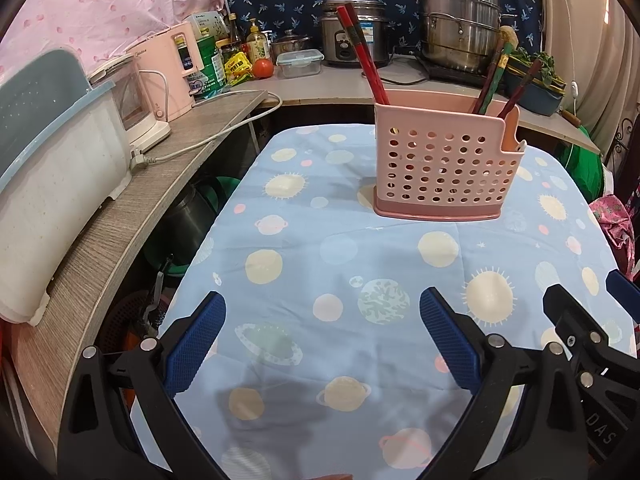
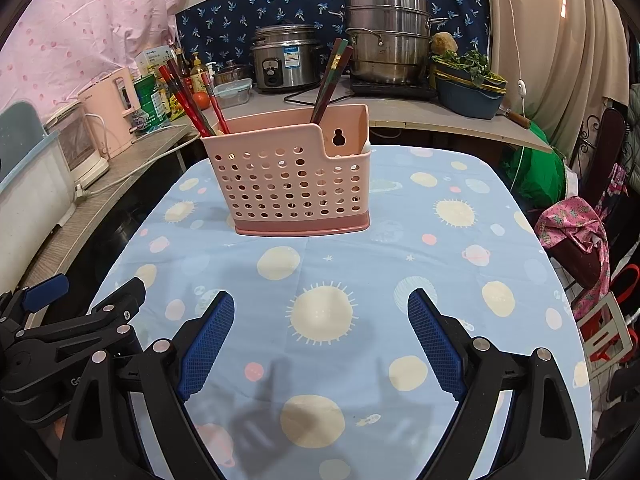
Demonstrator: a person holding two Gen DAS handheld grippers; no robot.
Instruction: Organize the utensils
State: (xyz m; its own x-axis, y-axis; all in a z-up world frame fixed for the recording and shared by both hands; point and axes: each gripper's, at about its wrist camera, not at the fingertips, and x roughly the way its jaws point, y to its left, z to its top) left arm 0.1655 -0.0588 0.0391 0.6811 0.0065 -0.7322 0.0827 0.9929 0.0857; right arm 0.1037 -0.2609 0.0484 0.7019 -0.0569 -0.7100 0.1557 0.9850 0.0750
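A pink perforated utensil holder [image 1: 444,168] [image 2: 296,184] stands upright on the blue planet-print tablecloth [image 1: 320,264] [image 2: 400,264]. Red chopsticks [image 1: 362,56] [image 2: 188,100] lean out of its left compartment. Darker patterned chopsticks [image 1: 502,76] [image 2: 330,80] lean out of its right side. My left gripper [image 1: 322,312] is open and empty, well short of the holder. My right gripper [image 2: 320,312] is open and empty too, near the table's front. The right gripper also shows at the right edge of the left wrist view [image 1: 580,320], and the left gripper at the left edge of the right wrist view [image 2: 80,320].
A wooden shelf [image 1: 132,208] on the left bears a white dish rack [image 1: 56,200] and a pink kettle [image 1: 176,68]. The back counter holds a rice cooker [image 2: 286,58], stacked steel pots [image 2: 388,36], bottles and a bowl of greens [image 2: 468,84]. Pink cloth [image 2: 576,232] lies at the right.
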